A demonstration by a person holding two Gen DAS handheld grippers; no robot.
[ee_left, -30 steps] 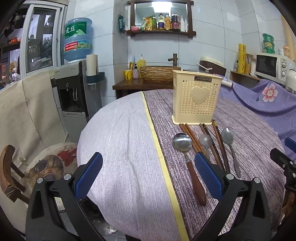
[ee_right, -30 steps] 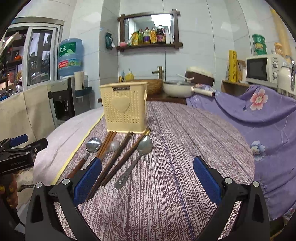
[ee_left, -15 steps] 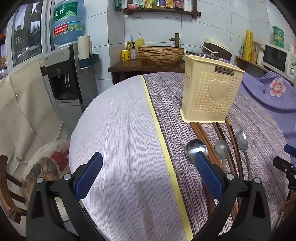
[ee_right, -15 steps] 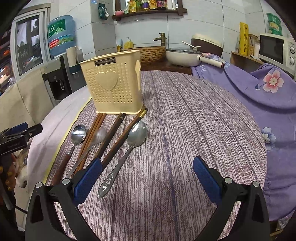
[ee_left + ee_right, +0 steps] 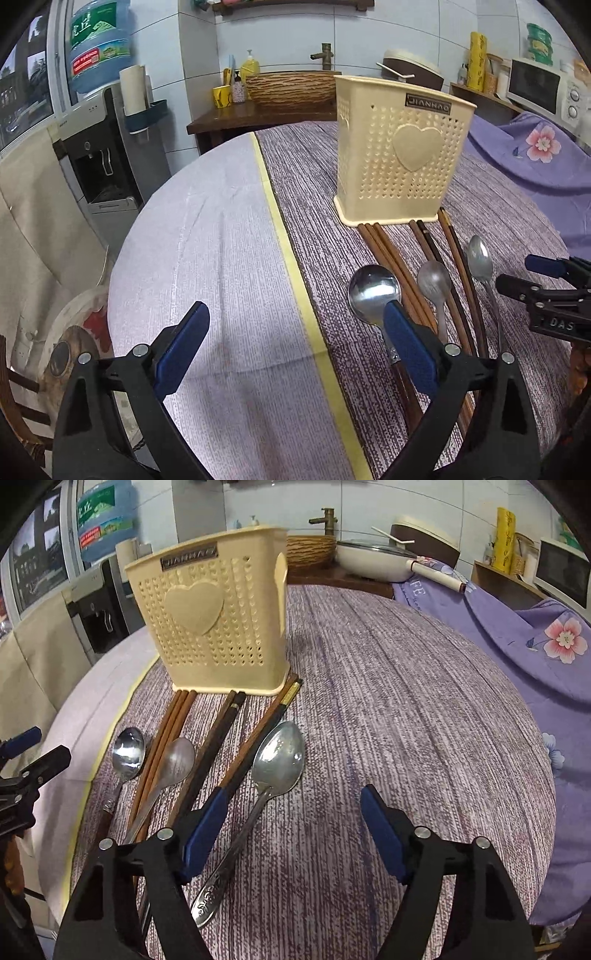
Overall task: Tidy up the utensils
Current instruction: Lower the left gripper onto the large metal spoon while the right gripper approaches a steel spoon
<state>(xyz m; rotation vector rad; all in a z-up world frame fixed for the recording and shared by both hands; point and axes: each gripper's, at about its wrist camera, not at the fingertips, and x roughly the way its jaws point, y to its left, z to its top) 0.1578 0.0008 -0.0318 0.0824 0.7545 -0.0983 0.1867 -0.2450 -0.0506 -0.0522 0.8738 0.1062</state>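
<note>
**Approaching the utensil row, nothing gripped yet**

Hovering low over the bench [image 5: 424,686], both tools face the cream utensil holder [image 5: 210,616], which stands upright at the far side of the striped cloth. Right gripper [image 5: 293,834]: jaws spread wide, empty. Left gripper [image 5: 295,347]: jaws likewise spread, empty.

Layout, right wrist view: three spoons and three pairs of chopsticks lie flat in a fan, chopstick tips touching or just at the holder's near base.
- Large steel spoon [image 5: 275,771], rightmost, bowl up; its handle runs near-left and passes just inside the right gripper's left finger.
- Dark chopsticks [image 5: 255,738] just left of it, reaching under that same finger.
- Middle spoon [image 5: 173,764] lies across the light brown chopsticks [image 5: 170,723].
- Wooden-handled spoon [image 5: 373,291], leftmost; in the left wrist view its neck sits behind the left gripper's right finger.

Handling, judged: spoons look rigid, light, smooth and flat to the cloth, so likely to skid; take hold at the narrow handle, mid-length, not the bowl. Chopsticks look stiff, thin, prone to rolling and splaying; pinch a pair together near the middle.
</note>
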